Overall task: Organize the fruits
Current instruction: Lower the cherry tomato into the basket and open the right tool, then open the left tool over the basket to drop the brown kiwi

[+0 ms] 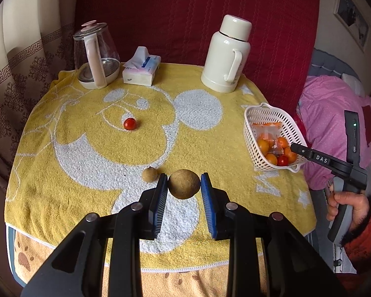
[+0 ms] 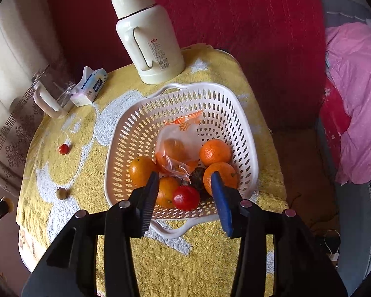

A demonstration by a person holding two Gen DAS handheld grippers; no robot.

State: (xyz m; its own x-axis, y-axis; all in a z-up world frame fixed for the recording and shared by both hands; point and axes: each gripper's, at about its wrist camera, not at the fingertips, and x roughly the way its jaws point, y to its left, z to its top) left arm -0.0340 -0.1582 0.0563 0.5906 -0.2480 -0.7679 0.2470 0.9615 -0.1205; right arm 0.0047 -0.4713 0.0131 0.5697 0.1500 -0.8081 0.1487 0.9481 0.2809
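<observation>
left gripper [image 1: 184,184], lower centre, clamped on a brown longan [image 1: 183,184]; right gripper [image 2: 185,185] parted, empty, over the white basket [image 2: 126,133] holding oranges and a cherry tomato [image 2: 186,197]

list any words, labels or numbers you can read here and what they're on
"DAS" on the black arm of the right gripper, seen from the left wrist.
Label with a red logo and a square code on the white flask: print too small to read.
Tissue pack: blue printing, too blurred to read.
Clear bag in the basket: orange printing, unreadable.
</observation>
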